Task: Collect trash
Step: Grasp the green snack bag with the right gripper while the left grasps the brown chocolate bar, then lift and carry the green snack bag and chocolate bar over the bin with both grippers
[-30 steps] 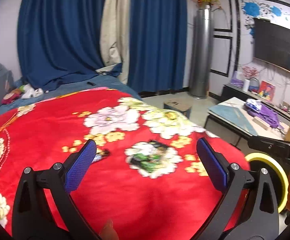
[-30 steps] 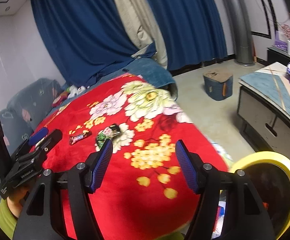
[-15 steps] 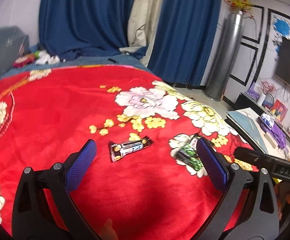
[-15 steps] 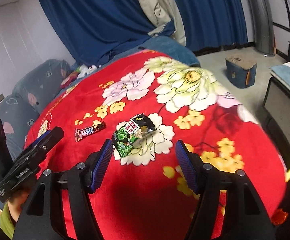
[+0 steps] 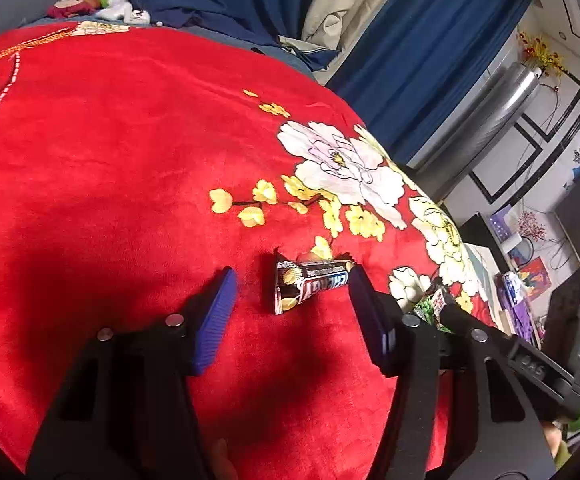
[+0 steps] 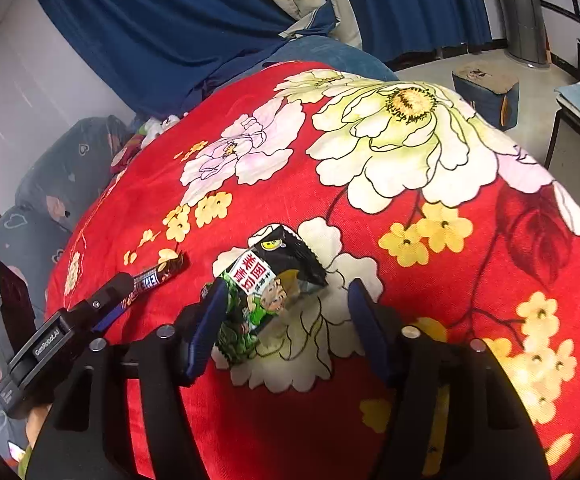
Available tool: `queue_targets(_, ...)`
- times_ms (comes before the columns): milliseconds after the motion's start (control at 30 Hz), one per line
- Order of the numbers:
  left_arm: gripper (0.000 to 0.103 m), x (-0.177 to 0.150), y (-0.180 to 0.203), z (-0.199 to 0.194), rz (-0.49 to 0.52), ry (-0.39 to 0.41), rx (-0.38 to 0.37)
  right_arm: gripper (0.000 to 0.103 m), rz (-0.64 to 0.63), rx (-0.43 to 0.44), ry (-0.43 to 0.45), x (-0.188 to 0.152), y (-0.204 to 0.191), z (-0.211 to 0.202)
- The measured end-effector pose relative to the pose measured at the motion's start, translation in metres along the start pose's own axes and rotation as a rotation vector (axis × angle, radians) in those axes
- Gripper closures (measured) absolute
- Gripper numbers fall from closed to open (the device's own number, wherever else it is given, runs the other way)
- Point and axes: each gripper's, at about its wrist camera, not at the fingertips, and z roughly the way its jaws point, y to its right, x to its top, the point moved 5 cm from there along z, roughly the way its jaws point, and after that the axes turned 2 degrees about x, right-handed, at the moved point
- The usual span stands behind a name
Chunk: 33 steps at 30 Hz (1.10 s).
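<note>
Wrappers lie between each spread tool: bar (image 5: 310,284), packet (image 6: 268,292).

Two pieces of trash are counted on the bed: one dark candy bar wrapper (image 5: 310,284), seen at 12 o'clock between the fingers in the left wrist view, and one green and black snack packet (image 6: 268,292), seen at 12 o'clock in the right wrist view. One red floral blanket (image 5: 110,160) is counted beneath them. Two claws are counted: one left claw (image 5: 290,316) and one right claw (image 6: 284,326), each with two blue-padded fingers. One small blue stool (image 6: 486,94) is seen on the floor at 1 o'clock in the right wrist view. One silver cylindrical column (image 5: 486,120) is counted at 2 o'clock in the left wrist view.
</note>
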Motion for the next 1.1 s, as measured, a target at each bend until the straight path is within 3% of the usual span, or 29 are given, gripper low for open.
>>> queue_targets(100, 0.063, -0.001, 0.007, 0.003, 0.024, -0.011, -0.011, 0.056, 0.012, 0.014, 0.000, 0.001, 0.000, 0.002)
queue_targets(167, 0.068, -0.002, 0.011, 0.007, 0.033, -0.022, -0.018, 0.074, 0.009, 0.027, -0.012, 0.001, -0.003, 0.005)
queue_targets(267, 0.082, -0.003, 0.010, 0.013, 0.023, -0.045, -0.023, 0.086, -0.001, 0.045, -0.017, -0.003, -0.006, 0.005)
queue_targets(400, 0.088, -0.004, 0.009, 0.011, 0.017, -0.038, -0.043, 0.089, -0.010, 0.061, -0.005, -0.014, -0.011, -0.002)
queue_targets(467, 0.097, -0.003, 0.011, 0.007, 0.024, -0.021, -0.056, 0.089, -0.015, 0.064, 0.001, -0.018, -0.012, -0.007)
queue_targets(833, 0.099, -0.007, 0.037, -0.032, 0.126, 0.102, -0.089, 0.090, -0.055, 0.048, 0.067, -0.043, -0.014, -0.053)
queue_targets(1100, 0.098, -0.029, 0.095, -0.066, 0.299, 0.151, -0.175, 0.090, -0.059, 0.017, 0.156, -0.041, 0.005, -0.105)
